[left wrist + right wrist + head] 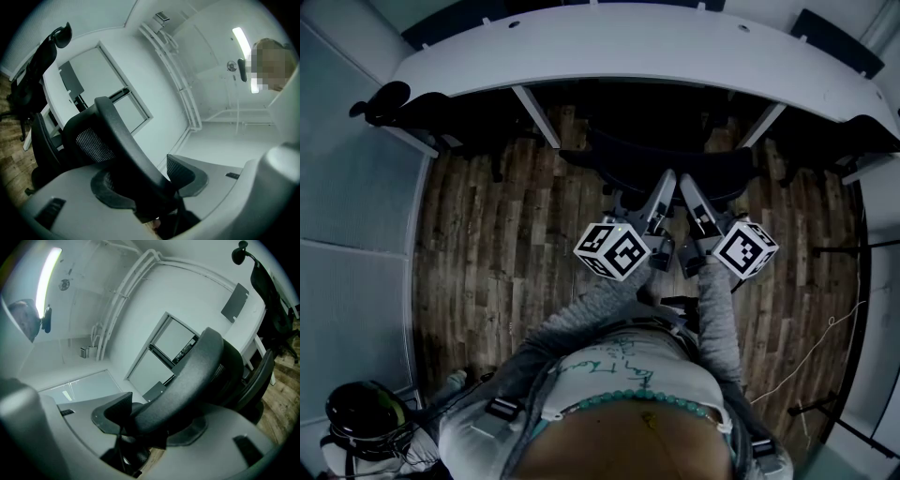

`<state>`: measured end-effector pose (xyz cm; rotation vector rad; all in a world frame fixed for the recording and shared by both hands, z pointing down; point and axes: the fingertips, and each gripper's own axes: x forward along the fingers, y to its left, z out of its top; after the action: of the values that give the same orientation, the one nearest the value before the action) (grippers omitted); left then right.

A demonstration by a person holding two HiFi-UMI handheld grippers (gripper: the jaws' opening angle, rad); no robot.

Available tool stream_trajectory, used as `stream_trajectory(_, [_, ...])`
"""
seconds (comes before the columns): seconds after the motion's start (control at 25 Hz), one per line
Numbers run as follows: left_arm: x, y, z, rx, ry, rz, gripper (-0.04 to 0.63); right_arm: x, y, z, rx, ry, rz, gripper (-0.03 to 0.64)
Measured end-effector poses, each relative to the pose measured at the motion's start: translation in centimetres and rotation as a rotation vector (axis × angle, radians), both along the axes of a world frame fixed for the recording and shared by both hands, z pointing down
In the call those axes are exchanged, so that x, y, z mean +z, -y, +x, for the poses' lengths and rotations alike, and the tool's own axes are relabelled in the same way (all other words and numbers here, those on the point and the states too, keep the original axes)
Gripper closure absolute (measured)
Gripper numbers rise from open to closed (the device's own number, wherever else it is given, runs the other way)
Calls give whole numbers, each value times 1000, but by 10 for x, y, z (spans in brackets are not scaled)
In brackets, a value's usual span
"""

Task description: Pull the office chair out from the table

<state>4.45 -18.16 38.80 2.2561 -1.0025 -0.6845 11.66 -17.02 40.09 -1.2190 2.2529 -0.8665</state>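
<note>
Because the office chair (pixel 661 155) sits tucked under the white table (pixel 609 47) in deep shade, its seat and base can't be made out from above. Only the dark curved back shows. Both hands are hidden behind the marker cubes; just grey sleeves visible.

Left gripper (pixel 660 190) and right gripper (pixel 691 192) reach forward side by side, tips converging near each other at the top of the chair back.

Gripper views: each pair of jaws straddles the back's black top bar (pixel 126 140), with the pads pressed on either side of it. So both are clenched on the office chair.

The bar is a smooth, curved black frame with a mesh panel (pixel 93 145) just beside it.

2 more black chairs (pixel 389 105) stand at the table ends, 1 each side, cut off by the table edge. Wood plank floor (pixel 506 234) below.
</note>
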Motion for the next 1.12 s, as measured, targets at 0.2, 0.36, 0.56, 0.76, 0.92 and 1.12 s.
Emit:
stream_trajectory(0.2, [-1, -12, 0, -9, -4, -5, 367, -1, -11, 0, -2, 19, 1, 387])
stream_trajectory(0.36, [-1, -24, -2, -18, -7, 2, 367, -1, -24, -1, 0, 18, 8, 387])
stream_trajectory(0.56, [-3, -35, -5, -26, -6, -2, 367, -3, -34, -4, -4, 20, 10, 387])
stream_trajectory(0.76, [0, -52, -6, -25, -9, -1, 367, -1, -51, -4, -5, 19, 12, 387])
stream_trajectory(0.92, [-2, -47, -5, -27, -9, -14, 367, -3, -47, -3, -7, 19, 3, 387])
stream_trajectory(1.12, [0, -69, -7, -26, -10, -10, 367, -1, -68, -5, -6, 10, 14, 387])
